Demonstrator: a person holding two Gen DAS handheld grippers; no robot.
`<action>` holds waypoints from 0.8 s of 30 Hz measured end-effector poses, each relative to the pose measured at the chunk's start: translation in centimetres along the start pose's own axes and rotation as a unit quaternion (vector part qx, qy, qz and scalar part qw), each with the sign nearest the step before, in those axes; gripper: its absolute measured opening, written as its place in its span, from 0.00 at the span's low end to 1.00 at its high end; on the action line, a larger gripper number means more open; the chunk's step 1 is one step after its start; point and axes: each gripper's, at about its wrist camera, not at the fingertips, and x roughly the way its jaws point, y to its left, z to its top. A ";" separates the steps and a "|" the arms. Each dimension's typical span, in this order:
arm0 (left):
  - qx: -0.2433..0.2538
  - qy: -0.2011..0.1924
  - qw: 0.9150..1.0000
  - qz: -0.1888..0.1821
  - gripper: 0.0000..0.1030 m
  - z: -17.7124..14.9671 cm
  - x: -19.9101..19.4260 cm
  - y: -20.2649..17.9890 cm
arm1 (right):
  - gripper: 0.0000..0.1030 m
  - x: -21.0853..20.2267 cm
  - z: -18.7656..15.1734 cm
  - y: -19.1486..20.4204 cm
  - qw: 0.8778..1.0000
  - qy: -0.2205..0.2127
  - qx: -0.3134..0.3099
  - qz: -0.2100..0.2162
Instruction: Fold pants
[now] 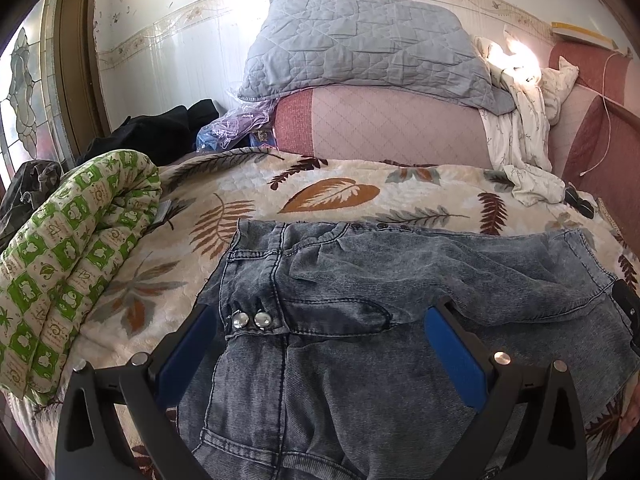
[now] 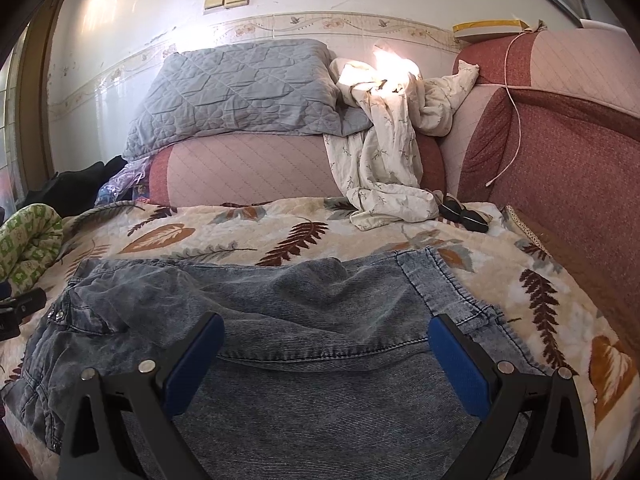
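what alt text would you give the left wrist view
Acid-washed grey-blue jeans lie partly folded on a leaf-print bedspread, the left gripper open above their waistband. A rolled green-and-white quilt lies left; a grey pillow sits behind.

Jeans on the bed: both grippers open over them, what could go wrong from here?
1. The jeans lie bunched and layered; the left gripper near the studs could pinch several layers, skewing the fold.
2. The right gripper hovers mid-fabric, away from the hem; grabbing there likely folds crooked.
3. The leaf-print blanket may get caught too.
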 end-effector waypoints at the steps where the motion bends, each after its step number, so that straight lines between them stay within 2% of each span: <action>1: 0.000 0.000 1.000 0.000 1.00 0.0 0.0 0.0 | 1.00 0.0 0.0 0.0 1.000 -0.008 0.002 0.001; 7: 0.001 0.002 1.000 0.000 1.00 -0.1 0.1 0.1 | 1.00 0.1 -0.1 0.2 1.000 0.018 -0.003 0.000; 18: 0.003 0.007 1.000 0.001 1.00 -0.2 0.4 0.0 | 1.00 0.1 -0.1 0.1 1.000 0.014 -0.002 0.001; 24: -0.006 0.031 0.999 -0.005 1.00 0.6 1.4 1.7 | 1.00 -0.2 0.4 -0.5 1.000 0.005 -0.014 -0.011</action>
